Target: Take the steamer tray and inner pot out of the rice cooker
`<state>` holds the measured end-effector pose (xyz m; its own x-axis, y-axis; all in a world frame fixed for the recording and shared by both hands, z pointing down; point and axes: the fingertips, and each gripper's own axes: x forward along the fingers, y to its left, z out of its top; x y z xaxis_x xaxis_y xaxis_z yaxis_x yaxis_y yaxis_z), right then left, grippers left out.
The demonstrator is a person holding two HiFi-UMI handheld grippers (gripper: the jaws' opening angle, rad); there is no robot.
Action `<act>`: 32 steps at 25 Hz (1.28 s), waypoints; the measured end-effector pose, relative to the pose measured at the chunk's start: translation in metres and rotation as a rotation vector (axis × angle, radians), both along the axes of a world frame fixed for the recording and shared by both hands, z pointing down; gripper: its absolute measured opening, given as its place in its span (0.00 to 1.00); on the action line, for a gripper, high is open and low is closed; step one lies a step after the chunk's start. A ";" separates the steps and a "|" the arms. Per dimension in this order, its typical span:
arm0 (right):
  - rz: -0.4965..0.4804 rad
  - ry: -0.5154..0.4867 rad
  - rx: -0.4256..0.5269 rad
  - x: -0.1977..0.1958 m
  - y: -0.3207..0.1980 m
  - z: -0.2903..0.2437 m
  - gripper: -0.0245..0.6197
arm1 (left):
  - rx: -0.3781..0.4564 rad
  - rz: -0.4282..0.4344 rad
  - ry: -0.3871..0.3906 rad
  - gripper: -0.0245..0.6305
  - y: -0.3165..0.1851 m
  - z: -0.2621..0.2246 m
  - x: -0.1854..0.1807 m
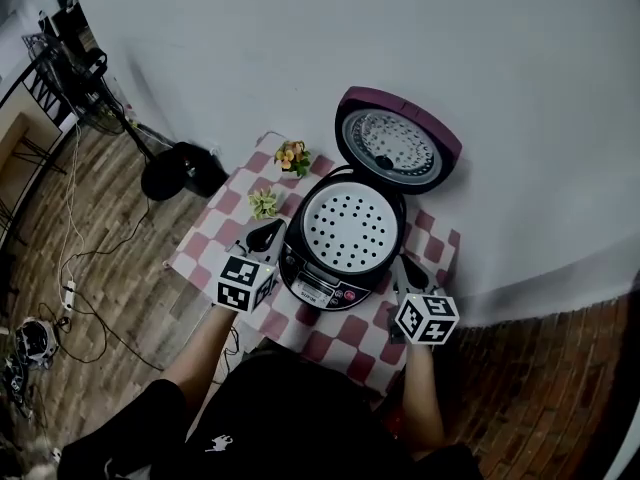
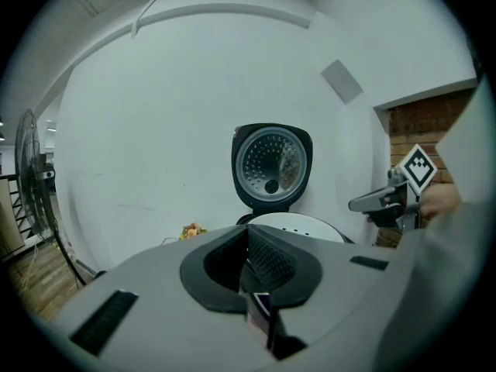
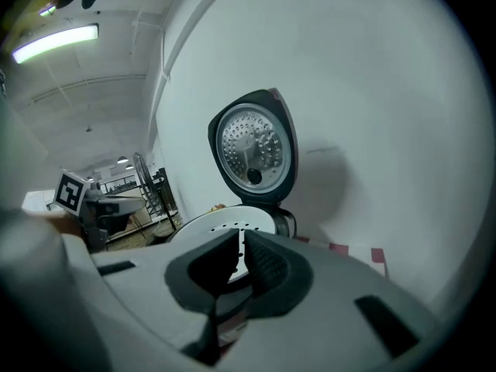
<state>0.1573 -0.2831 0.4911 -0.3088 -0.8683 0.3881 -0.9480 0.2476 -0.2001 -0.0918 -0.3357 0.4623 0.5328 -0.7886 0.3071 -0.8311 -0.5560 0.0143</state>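
Note:
The rice cooker (image 1: 330,280) stands on the checkered table with its lid (image 1: 398,148) swung up and back. A white perforated steamer tray (image 1: 350,230) sits in its mouth; the inner pot beneath is hidden. My left gripper (image 1: 266,236) is shut and empty, just left of the cooker. My right gripper (image 1: 406,270) is shut and empty, just right of it. In the left gripper view the closed gripper (image 2: 249,232) points at the tray (image 2: 302,226) and lid (image 2: 271,161). In the right gripper view the shut gripper (image 3: 241,246) faces the tray (image 3: 226,223) under the lid (image 3: 253,150).
Two small potted plants (image 1: 292,156) (image 1: 263,203) stand on the table (image 1: 340,343) left of the cooker. A white wall rises close behind. A fan base (image 1: 182,170) and cables lie on the wooden floor to the left.

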 end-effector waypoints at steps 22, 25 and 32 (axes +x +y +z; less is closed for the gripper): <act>0.169 0.362 -0.233 0.015 -0.083 0.068 0.26 | -0.017 0.141 -0.057 0.04 -0.076 0.026 0.019; 0.178 0.417 -0.256 0.015 -0.085 0.071 0.26 | -0.020 0.176 -0.110 0.04 -0.080 0.027 0.028; 0.183 0.583 -0.311 0.019 -0.094 0.072 0.26 | 0.002 0.245 -0.194 0.04 -0.081 0.030 0.050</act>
<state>0.1760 -0.3773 0.5635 0.1670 -0.7079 0.6863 -0.9436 0.0871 0.3194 -0.0416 -0.4163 0.4925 0.6384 -0.6446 0.4206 -0.6595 -0.7399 -0.1329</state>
